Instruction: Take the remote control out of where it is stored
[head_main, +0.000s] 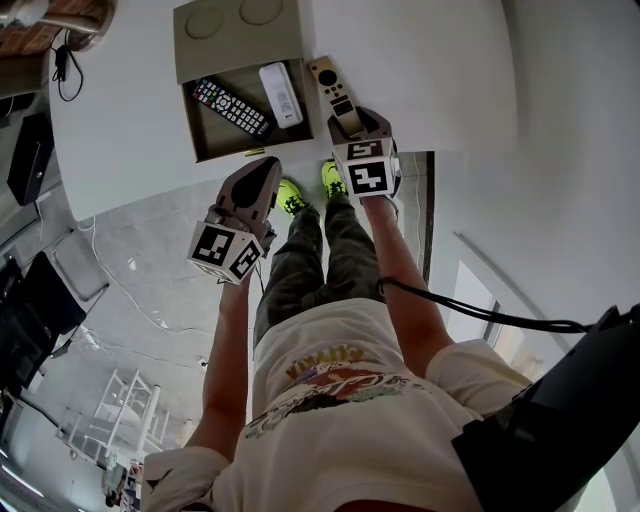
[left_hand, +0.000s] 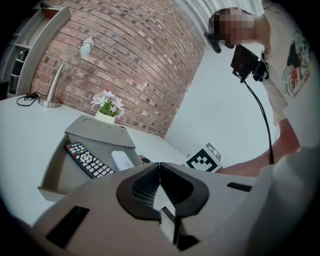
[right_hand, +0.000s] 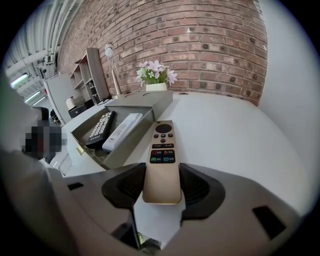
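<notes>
A slim gold remote control (head_main: 335, 95) (right_hand: 162, 160) lies along the white table (head_main: 430, 70), just right of an open grey drawer box (head_main: 192, 130) (right_hand: 130, 150). My right gripper (head_main: 345, 122) (right_hand: 163, 172) is shut on its near end, with a pad pressed on each side. Inside the drawer lie a black remote (head_main: 232, 107) (left_hand: 89, 160) (right_hand: 101, 129) and a white remote (head_main: 281, 94) (left_hand: 122, 160) (right_hand: 122, 131). My left gripper (head_main: 270, 165) (left_hand: 160, 167) is shut and empty, held off the table's near edge in front of the drawer.
A pot of flowers (left_hand: 106, 107) (right_hand: 157, 75) stands behind the drawer box, with a desk lamp (left_hand: 60, 75) to its left against the brick wall. The person's legs and green shoes (head_main: 290, 195) are below the table edge. A black cable (head_main: 480, 315) trails from the right arm.
</notes>
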